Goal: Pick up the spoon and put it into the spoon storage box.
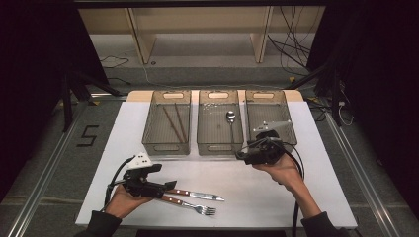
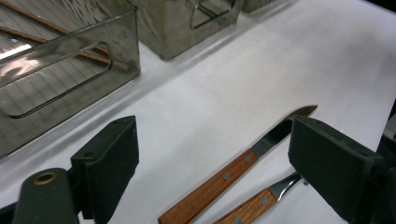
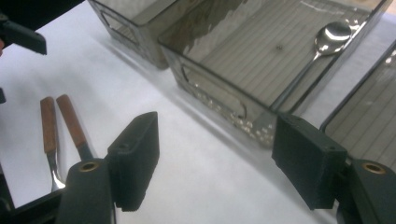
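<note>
In the left gripper view, the knife (image 2: 243, 161) is cut off at the bottom edge, so the end of its wooden handle cannot be seen. Beside it, the fork (image 2: 261, 200) is hidden past its neck by the right-hand jaw, and its handle is also cropped. The chopsticks (image 2: 56, 32) are seen blurred through the smoky bin wall (image 2: 70, 74). In the right gripper view, the fork's tines and the knife's blade are covered by the left-hand jaw. In the high view, the forearms are cropped at the bottom edge.
</note>
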Demonstrator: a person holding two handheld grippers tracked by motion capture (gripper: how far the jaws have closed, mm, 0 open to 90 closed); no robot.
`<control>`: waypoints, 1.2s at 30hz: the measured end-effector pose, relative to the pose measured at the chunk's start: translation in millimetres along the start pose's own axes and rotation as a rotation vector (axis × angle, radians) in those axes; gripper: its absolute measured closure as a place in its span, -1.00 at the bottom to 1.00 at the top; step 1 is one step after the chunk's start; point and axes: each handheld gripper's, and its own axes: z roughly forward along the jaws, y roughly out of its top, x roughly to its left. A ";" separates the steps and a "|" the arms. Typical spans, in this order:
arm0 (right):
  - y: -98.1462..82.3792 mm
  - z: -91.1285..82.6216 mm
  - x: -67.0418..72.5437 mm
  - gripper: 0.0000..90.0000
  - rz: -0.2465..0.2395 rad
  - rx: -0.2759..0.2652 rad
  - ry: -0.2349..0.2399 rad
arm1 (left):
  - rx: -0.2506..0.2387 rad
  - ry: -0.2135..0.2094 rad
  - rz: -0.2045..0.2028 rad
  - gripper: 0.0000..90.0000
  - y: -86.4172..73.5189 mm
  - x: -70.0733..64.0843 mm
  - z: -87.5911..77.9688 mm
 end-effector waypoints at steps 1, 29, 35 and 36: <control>-4.2 -1.3 0.7 -0.28 0.002 -0.001 0.002 | 0.021 0.003 0.017 -0.65 1.3 -0.5 1.0; -61.4 -17.5 3.1 -0.39 0.030 -0.038 -0.002 | 0.254 0.053 0.182 -0.62 22.0 -7.6 31.7; -66.3 -16.8 5.0 -0.41 0.036 -0.032 0.001 | 0.300 0.055 0.194 -0.61 24.0 -6.5 36.8; -67.0 -16.7 5.2 -0.41 0.038 -0.031 0.000 | 0.316 0.057 0.204 -0.61 24.0 -5.4 37.8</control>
